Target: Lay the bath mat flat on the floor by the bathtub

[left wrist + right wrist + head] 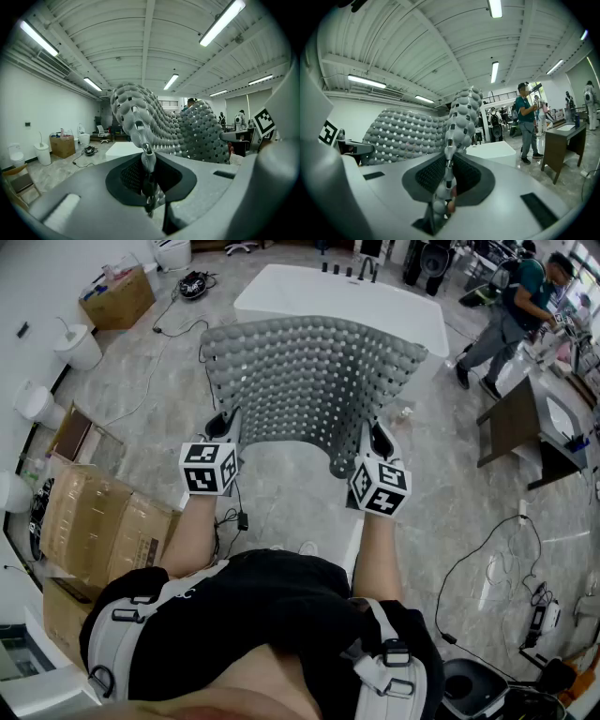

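1. While the bath mat is off the floor, it is stretched between the two grippers in the middle of the head view. Its far edge arches up toward the white bathtub at the upper centre of the frame.
2. The left hand-held gripper is closed on the mat's near left corner. Its own view shows the jaws pinching the knobbly grey sheet edge-on, so the left hand-held gripper has a firm bite.
3. The right hand-held gripper is likewise closed on the near right corner. In its view the mat rises straight out of the pinch of the right hand-held gripper.
4. The relation that matters: the mat extends away from both grippers, toward the top of the frame. The held edge runs left to right, roughly parallel to the tub's near side.
5. Neither hand is nearer; each holds its own corner at about the same level.
6. In my judgement, laying it flat means lowering the far edge first onto the bare floor between the person and the tub. The held edge would then come down toward the lower part of the frame.
7. A black cable lies on the floor below the left hand and could end up under the mat.
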A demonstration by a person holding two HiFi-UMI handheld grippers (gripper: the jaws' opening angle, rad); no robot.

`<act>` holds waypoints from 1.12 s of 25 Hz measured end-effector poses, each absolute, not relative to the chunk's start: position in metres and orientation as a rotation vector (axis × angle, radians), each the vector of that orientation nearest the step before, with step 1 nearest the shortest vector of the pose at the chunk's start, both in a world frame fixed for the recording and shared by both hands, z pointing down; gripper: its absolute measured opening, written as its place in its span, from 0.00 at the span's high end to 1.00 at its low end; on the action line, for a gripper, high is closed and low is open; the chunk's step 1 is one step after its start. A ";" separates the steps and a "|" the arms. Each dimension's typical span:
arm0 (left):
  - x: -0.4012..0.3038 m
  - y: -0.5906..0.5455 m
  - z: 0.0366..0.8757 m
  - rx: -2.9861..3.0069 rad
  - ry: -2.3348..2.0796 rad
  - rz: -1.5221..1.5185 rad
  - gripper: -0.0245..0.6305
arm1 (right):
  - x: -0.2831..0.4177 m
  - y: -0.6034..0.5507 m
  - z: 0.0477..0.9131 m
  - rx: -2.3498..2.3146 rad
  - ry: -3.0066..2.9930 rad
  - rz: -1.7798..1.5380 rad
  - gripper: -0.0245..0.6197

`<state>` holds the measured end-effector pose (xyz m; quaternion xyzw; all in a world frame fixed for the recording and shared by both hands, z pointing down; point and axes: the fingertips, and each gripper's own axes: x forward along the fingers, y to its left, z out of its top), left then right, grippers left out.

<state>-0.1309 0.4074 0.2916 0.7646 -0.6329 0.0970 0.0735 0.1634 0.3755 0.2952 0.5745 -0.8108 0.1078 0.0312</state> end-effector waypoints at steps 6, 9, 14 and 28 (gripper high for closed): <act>-0.129 0.408 0.289 2.308 -1.893 0.287 0.90 | 0.162 0.378 0.294 1.783 -2.502 0.344 0.88; -0.132 0.406 0.288 2.315 -1.893 0.276 0.90 | 0.161 0.377 0.294 1.804 -2.507 0.353 0.88; -0.140 0.402 0.287 2.325 -1.890 0.267 0.90 | 0.157 0.373 0.294 1.813 -2.480 0.363 0.88; -0.158 0.389 0.300 2.381 -1.846 0.286 0.90 | 0.134 0.378 0.303 1.844 -2.476 0.349 0.87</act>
